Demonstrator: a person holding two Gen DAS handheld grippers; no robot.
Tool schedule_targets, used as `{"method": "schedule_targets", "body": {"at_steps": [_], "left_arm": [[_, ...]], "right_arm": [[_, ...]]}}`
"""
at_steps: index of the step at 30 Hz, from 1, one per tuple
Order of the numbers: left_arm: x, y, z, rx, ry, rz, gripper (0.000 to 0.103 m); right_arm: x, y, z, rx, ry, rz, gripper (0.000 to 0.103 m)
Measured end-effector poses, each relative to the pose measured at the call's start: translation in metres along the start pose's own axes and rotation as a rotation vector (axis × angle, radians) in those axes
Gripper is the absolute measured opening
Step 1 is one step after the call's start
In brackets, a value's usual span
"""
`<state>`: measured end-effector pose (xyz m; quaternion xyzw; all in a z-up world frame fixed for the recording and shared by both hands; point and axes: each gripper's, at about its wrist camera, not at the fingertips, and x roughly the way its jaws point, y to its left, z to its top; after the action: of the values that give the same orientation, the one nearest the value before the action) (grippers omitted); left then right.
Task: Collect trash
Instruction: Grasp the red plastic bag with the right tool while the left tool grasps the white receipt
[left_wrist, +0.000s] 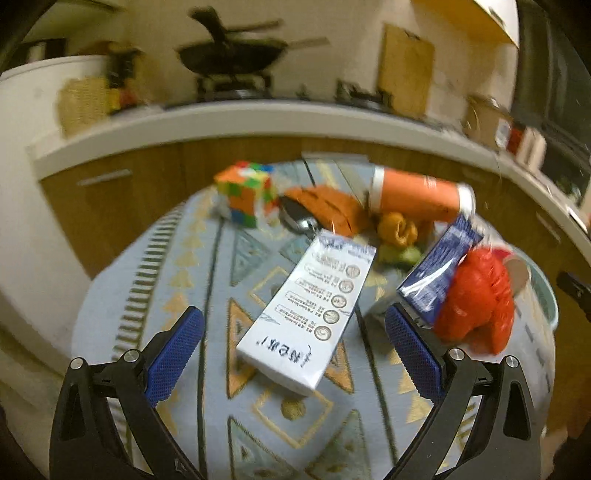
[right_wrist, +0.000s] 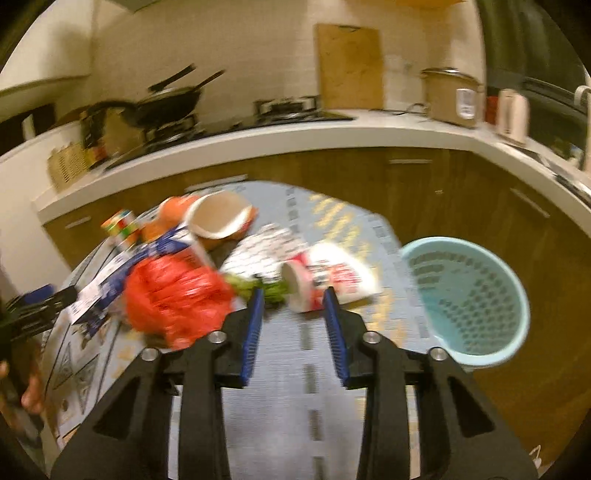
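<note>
The round worktop, under its blue patterned cloth, stands in front of a brown kitchen cabinet run. Off its right edge sits the pale blue slotted basket, open mouth tilted toward the right wrist view, with nothing visible inside.

On the cloth, the biggest piece is the white carton. It lies flat, its long axis running from the near left up to the far right, the printed end nearest the spoon. The left tongs hang just over it, spread wide with a blue pad on each side of the carton's near end, touching nothing.

Beside the carton to the right lies the crumpled red bag, and against it a dark blue packet slants upward to the far right. Behind them an orange tube lies on its side, its long axis across the worktop, next to orange peel and a colour cube.

The right tongs are parted, and just at their tips lies a tipped red-and-white cup, its round end pointing left, not gripped. Some green scrap lies touching the left pad.
</note>
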<state>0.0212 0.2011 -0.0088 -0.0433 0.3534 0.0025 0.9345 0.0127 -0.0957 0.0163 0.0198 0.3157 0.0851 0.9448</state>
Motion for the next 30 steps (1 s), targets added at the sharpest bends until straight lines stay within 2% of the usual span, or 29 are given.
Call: {"method": "schedule_targets", "body": {"at_steps": [1,3,5,9,12,16,24,26,27,28,29,30], "left_arm": [[0.005,-0.001,0.000,0.029,0.011,-0.022,0.094],[0.016,-0.003,0.002,0.062,0.058,-0.070,0.093],[0.027,-0.004,0.002,0.075,0.091,-0.078,0.087],[0.048,-0.006,0.002,0.098,0.166,-0.078,0.079],[0.054,-0.007,0.000,0.103,0.191,-0.072,0.064],[0.052,-0.013,-0.003,0.114,0.188,-0.080,0.053],[0.037,-0.001,-0.011,-0.025,0.145,-0.076,0.051],[0.032,0.001,-0.011,-0.043,0.133,-0.077,0.051],[0.030,0.002,-0.011,-0.046,0.128,-0.078,0.051],[0.028,0.003,-0.011,-0.050,0.124,-0.079,0.051],[0.025,0.003,-0.011,-0.053,0.119,-0.076,0.051],[0.022,0.002,-0.010,-0.054,0.112,-0.072,0.051]], "right_arm": [[0.004,0.009,0.000,-0.015,0.010,0.030,0.055],[0.008,0.021,0.000,-0.038,0.016,0.066,0.057],[0.016,0.038,0.000,-0.083,0.025,0.077,0.058],[0.034,0.054,0.001,-0.119,0.073,0.116,0.075],[0.047,0.059,-0.001,-0.152,0.106,0.130,0.076],[0.059,0.060,0.001,-0.132,0.138,0.158,0.077],[0.073,0.070,0.000,-0.175,0.191,0.233,0.080],[0.073,0.072,-0.003,-0.172,0.212,0.272,0.079],[0.072,0.073,-0.005,-0.172,0.224,0.296,0.071],[0.071,0.074,-0.007,-0.172,0.234,0.314,0.058],[0.068,0.075,-0.008,-0.171,0.238,0.324,0.053],[0.064,0.075,-0.010,-0.172,0.233,0.330,0.040]]}}
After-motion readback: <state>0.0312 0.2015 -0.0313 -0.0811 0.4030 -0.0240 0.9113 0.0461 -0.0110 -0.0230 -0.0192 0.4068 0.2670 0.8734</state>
